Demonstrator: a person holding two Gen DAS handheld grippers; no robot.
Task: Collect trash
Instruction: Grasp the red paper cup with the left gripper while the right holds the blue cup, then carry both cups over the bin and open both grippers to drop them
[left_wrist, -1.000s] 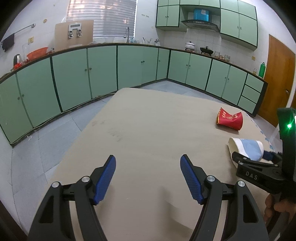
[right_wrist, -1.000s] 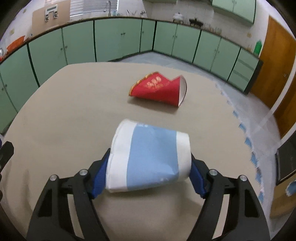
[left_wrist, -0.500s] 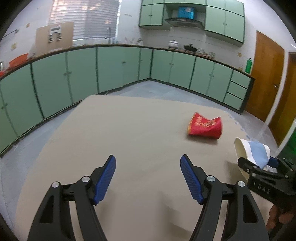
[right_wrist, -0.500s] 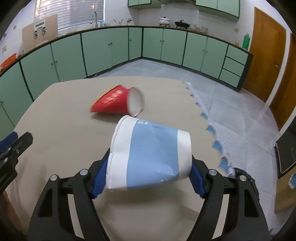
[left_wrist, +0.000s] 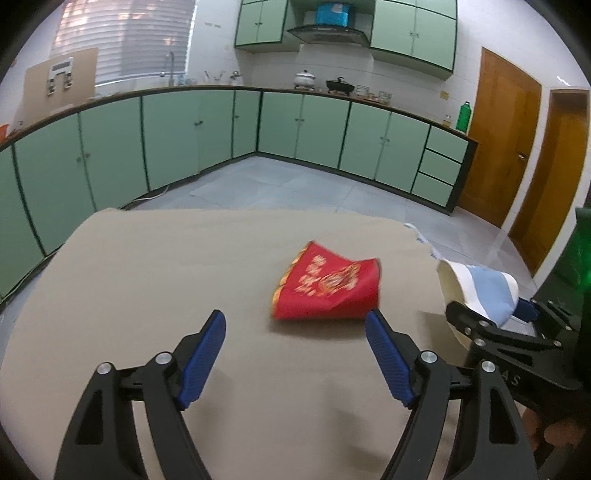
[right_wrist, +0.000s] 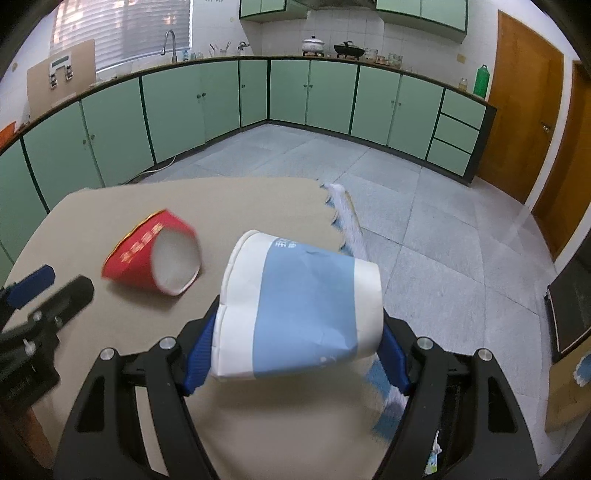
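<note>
A crushed red paper cup lies on its side on the tan table, just ahead of my left gripper, which is open and empty. The red cup also shows in the right wrist view, open mouth toward me. My right gripper is shut on a white and blue paper cup and holds it on its side above the table's right edge. In the left wrist view the right gripper with that cup is at the far right.
Green cabinets run along the far walls, with a grey tiled floor beyond the table's edge. Wooden doors stand at the right. A cardboard box sits on the floor at lower right.
Both grippers have swung to the right. The red cup has come in front of my left gripper. The right gripper carries the blue and white cup out toward the table's right edge.
</note>
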